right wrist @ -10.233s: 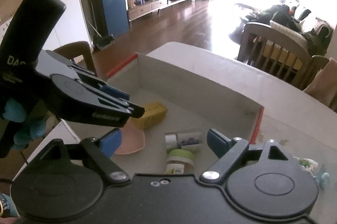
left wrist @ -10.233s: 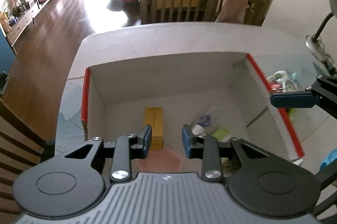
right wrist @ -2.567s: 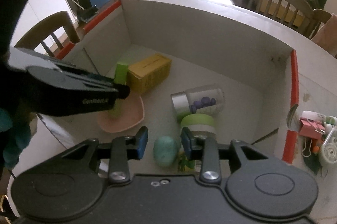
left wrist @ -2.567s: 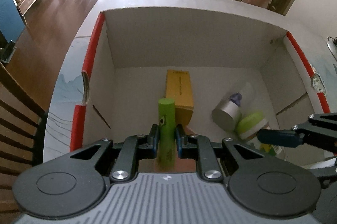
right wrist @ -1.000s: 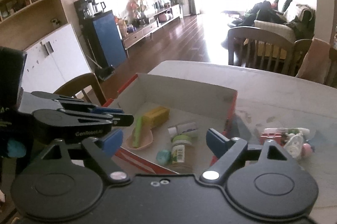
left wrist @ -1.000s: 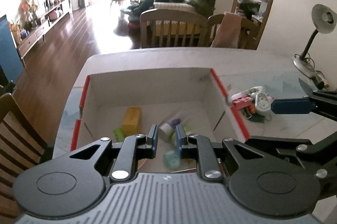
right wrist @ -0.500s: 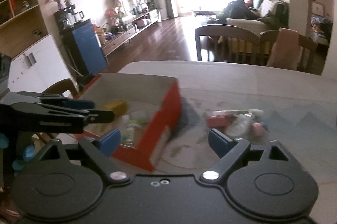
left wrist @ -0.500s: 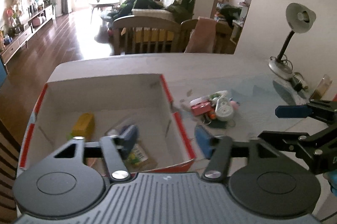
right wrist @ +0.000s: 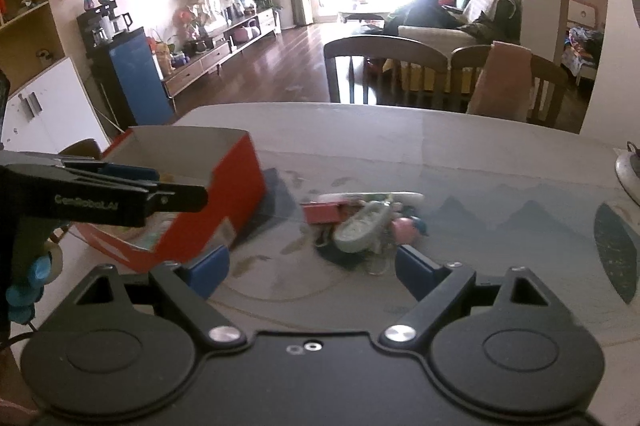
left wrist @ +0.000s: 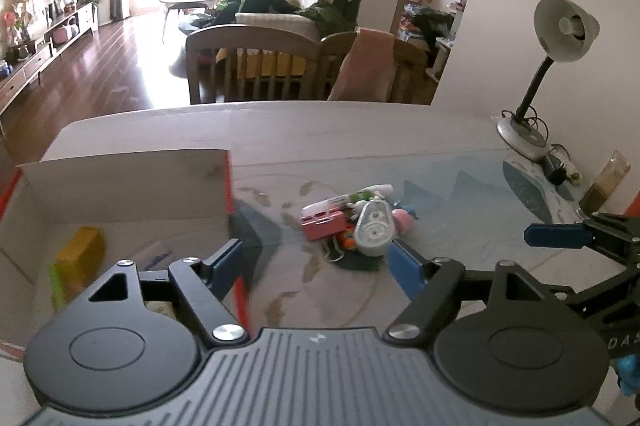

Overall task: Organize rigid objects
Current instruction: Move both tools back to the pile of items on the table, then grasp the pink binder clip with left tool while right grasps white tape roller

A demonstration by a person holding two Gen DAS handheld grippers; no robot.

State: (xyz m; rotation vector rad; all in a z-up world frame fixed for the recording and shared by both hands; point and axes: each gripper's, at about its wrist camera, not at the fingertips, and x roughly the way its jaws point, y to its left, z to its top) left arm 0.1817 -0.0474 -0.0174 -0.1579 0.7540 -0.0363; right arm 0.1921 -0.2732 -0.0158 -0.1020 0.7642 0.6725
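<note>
A small pile of objects [left wrist: 356, 222] lies on the table to the right of the red cardboard box [left wrist: 120, 181]: a pink clip box [left wrist: 323, 225], a pale oval case [left wrist: 374, 229], a white tube [left wrist: 352, 197] and a pink ball [left wrist: 402, 218]. My left gripper [left wrist: 316, 268] hovers just short of the pile, its jaws opening with nothing between them. My right gripper [right wrist: 310, 272] stands open and empty, also in front of the pile [right wrist: 362, 222]. A yellow box [left wrist: 82, 254] and a green stick [left wrist: 56, 284] lie inside the red box.
A desk lamp [left wrist: 560, 37] and its base stand at the table's far right. Wooden chairs [left wrist: 256, 61] line the far edge, one draped with a pink cloth. The red box [right wrist: 224, 177] is close to the left of the pile.
Both grippers swung right, from over the red box to the pile on the table. The left jaws went from nearly shut to wide apart; the right stayed open.
</note>
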